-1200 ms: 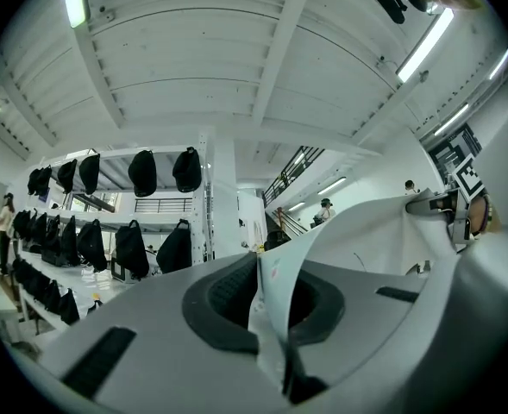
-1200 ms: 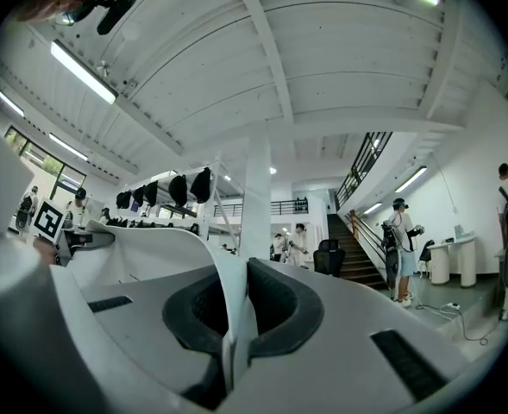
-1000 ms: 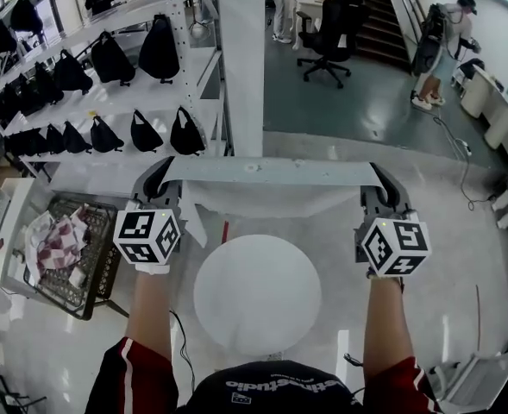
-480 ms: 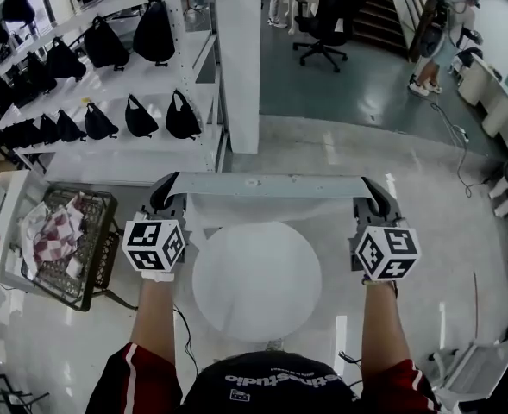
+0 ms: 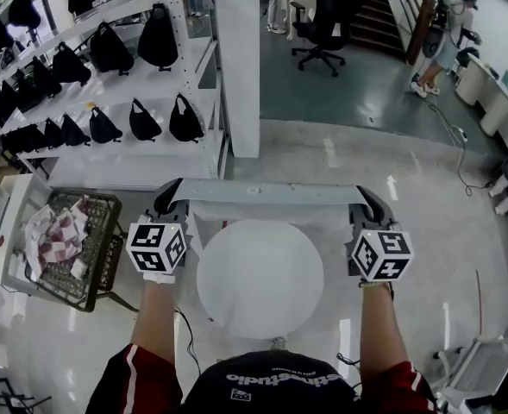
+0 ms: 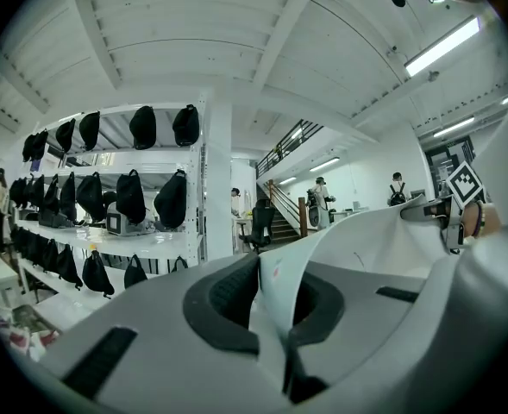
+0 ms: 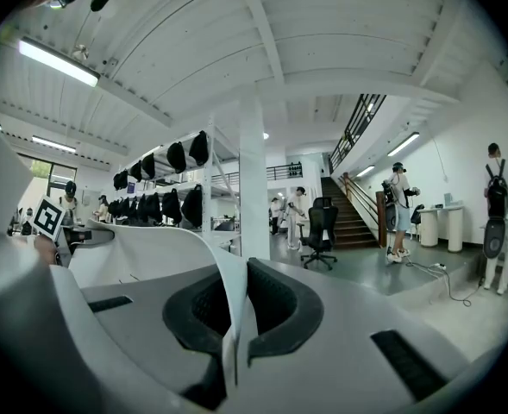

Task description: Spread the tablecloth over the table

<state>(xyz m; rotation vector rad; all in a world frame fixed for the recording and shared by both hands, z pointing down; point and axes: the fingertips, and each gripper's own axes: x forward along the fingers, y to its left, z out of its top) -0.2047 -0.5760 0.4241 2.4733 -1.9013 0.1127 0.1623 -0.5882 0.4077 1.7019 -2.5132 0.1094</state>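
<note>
While the left gripper (image 5: 169, 197) and the right gripper (image 5: 367, 200) each pinch a corner, jaws closed on fabric, the cloth (image 5: 266, 191) stretches between them across mid-frame. It is just above the round table (image 5: 260, 270), which sits at lower centre.

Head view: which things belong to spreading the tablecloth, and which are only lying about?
For the job: tablecloth, round table, left gripper, right gripper, both shut on the cloth.
Lying about: wire basket, black bags, office chair.
</note>
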